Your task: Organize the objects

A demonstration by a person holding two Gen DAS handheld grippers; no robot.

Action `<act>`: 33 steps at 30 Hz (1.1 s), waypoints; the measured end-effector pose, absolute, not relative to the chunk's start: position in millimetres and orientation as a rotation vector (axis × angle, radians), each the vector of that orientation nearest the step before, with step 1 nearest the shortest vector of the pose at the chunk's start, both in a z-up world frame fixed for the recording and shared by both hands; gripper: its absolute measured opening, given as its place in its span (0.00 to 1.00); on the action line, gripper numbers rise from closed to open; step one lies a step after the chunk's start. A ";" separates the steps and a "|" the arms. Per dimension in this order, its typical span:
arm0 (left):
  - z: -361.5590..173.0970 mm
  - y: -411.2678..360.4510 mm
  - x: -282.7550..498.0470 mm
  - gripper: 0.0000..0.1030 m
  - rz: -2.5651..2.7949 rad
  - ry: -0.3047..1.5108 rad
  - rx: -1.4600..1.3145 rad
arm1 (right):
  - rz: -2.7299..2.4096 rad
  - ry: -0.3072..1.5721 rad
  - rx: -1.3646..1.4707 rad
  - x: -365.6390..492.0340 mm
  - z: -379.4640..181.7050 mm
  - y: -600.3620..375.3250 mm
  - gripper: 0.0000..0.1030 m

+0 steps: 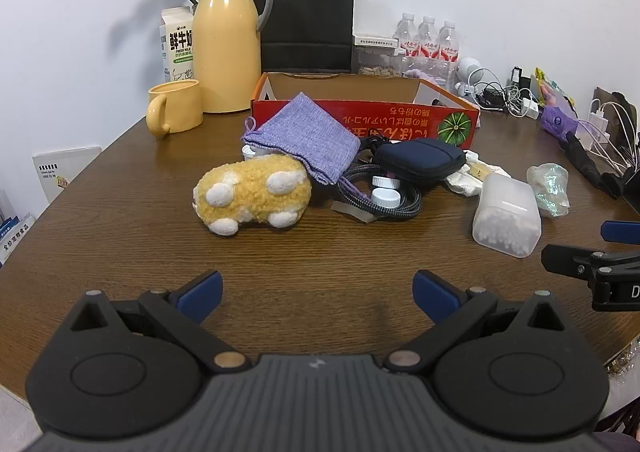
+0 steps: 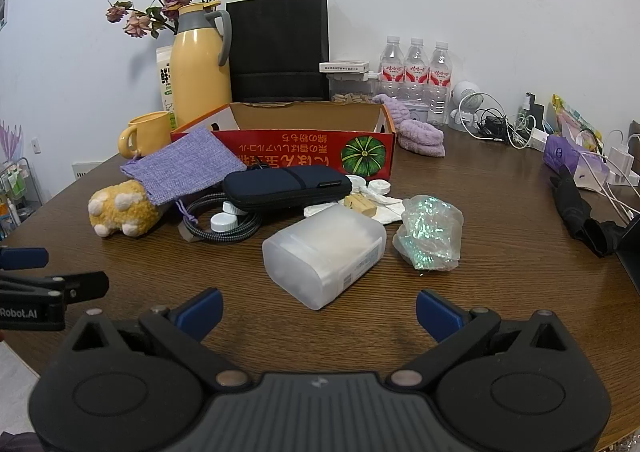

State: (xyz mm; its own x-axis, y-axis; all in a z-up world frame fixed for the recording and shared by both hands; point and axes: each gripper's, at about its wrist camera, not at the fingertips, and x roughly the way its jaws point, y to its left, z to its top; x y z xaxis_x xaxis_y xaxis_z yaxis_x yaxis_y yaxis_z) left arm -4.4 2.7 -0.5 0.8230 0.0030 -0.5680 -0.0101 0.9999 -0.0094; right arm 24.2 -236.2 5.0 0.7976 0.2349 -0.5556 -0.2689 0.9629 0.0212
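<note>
Cotton-swab box (image 2: 324, 256) lies on my bench (image 2: 500, 272) at twelve o'clock of my right tool (image 2: 319, 310), long axis toward one o'clock, both tools' jaws apart, left tool (image 1: 318, 292) farther.

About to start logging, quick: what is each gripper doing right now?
Left gripper: open, empty, above the brown wooden table.
Right gripper: open, empty, just short of the frosted plastic box.

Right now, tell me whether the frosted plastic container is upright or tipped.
Tipped. The frosted plastic container lies on its side on the table, its label facing sideways.
</note>
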 end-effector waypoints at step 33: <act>-0.6 3.5 -4.4 1.00 0.007 0.606 -0.013 | 0.272 0.588 -0.058 22.4 5.6 -237.9 1.00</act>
State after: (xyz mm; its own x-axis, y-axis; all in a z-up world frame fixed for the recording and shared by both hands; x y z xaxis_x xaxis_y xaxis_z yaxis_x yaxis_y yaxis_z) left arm -4.4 3.5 -0.6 0.8219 0.0027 -0.5696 -0.0106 0.9999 -0.0106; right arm 22.4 -237.9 5.6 0.7973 0.2366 -0.5553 -0.2693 0.9628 0.0235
